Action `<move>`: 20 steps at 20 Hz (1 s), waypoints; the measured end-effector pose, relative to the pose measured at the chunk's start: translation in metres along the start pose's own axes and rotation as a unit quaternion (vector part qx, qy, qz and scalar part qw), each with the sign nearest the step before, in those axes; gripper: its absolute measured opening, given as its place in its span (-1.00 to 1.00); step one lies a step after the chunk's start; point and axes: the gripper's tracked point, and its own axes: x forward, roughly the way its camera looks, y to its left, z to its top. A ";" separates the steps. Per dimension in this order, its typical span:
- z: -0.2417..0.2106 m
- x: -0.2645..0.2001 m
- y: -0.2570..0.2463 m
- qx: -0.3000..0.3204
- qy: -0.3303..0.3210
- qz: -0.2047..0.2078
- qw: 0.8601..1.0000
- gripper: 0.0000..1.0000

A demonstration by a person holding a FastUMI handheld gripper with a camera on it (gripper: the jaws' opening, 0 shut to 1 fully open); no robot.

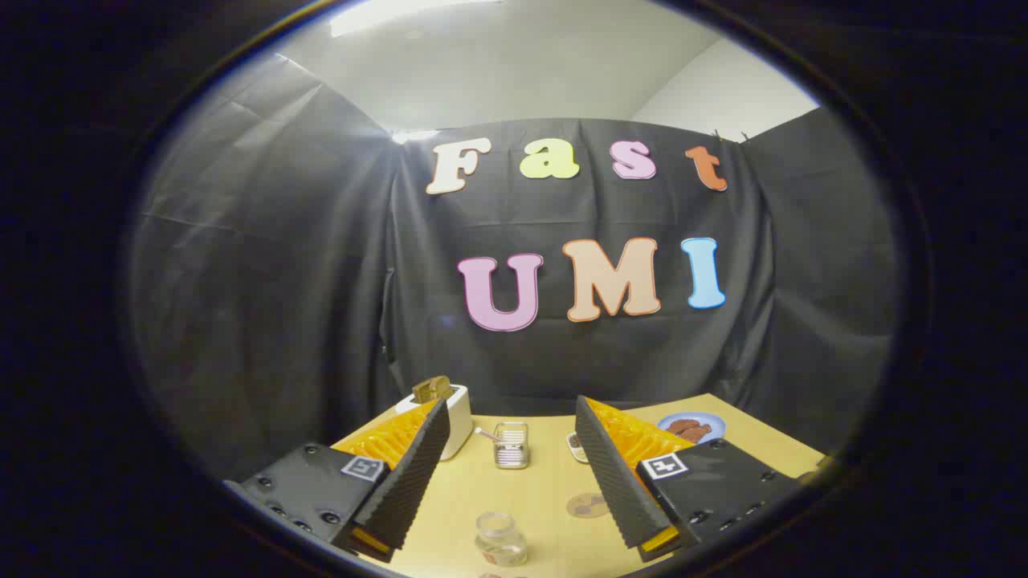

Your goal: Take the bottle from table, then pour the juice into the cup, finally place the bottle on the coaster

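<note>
Two fingers of the gripper [508,433] spread wide, touching nothing (clear cup [499,539] on the table [546,490] between them).

A jar [500,538] stood on the table [538,490] between the spread fingers of the gripper [507,417], a coaster [587,505] right of it, a toaster [450,417] and cup [511,445] beyond.
</note>
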 end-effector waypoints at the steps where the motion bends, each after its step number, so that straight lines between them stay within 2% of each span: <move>1: 0.000 0.001 -0.001 0.000 0.001 -0.002 1.000 0.99; 15: -0.021 0.003 -0.016 0.004 0.016 -0.023 1.000 0.99; 20: -0.044 0.000 -0.023 0.008 0.027 -0.034 0.999 0.99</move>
